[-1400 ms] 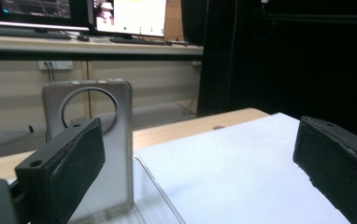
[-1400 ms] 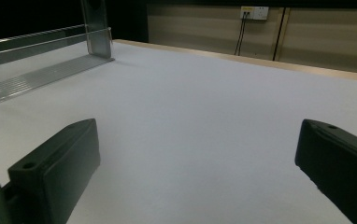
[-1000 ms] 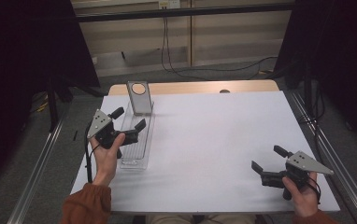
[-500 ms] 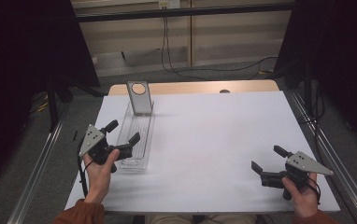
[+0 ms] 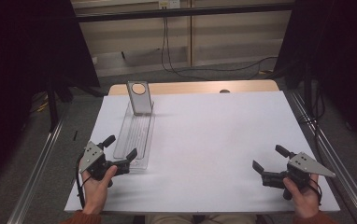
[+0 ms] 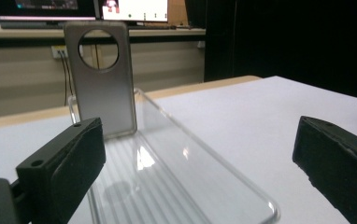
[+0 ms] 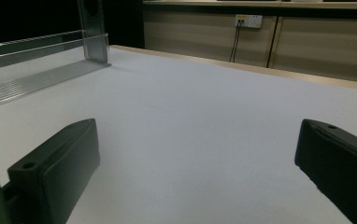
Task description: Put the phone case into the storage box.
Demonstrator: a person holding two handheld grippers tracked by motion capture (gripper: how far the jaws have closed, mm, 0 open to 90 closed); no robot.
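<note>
Both tongs, left tongs (image 5: 119, 151) and right tongs (image 5: 267, 158), are gaping apart; the clear tray (image 5: 134, 137) is looking light, slippery, brittle — its near rim seems the best hold.

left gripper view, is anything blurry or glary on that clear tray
In the left gripper view the clear tray carries small bright glints on its ridged floor, and the black fingers at the bottom are soft, out of focus. In the high view the tray looks faint against the white table; the surroundings are dark.
</note>
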